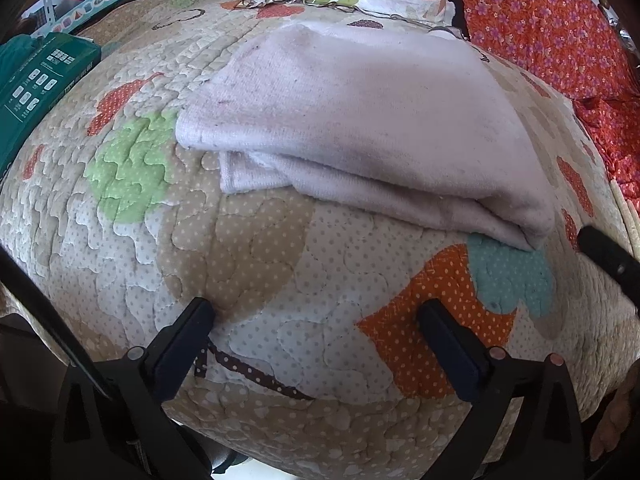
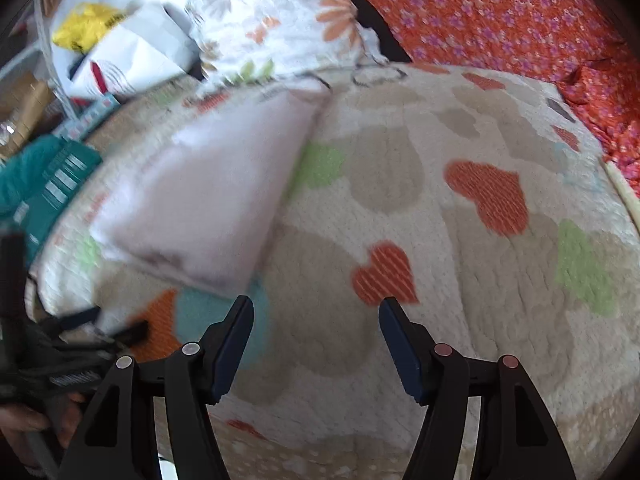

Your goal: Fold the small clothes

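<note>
A quilted bedspread (image 1: 248, 264) with hearts and dotted patches fills both views. A red floral sheet (image 1: 552, 24) occupies the upper right of each frame, a floral pillow (image 2: 280, 28) the top centre. The folded white garment (image 1: 360, 128) lies flat on the bedspread, centre of the left wrist frame and left of centre in the blurred right wrist frame. A green package (image 1: 36, 84) sits at left. The left gripper (image 1: 316, 324) and right gripper (image 2: 316, 320) both have fingers spread, gripping nothing.
</note>
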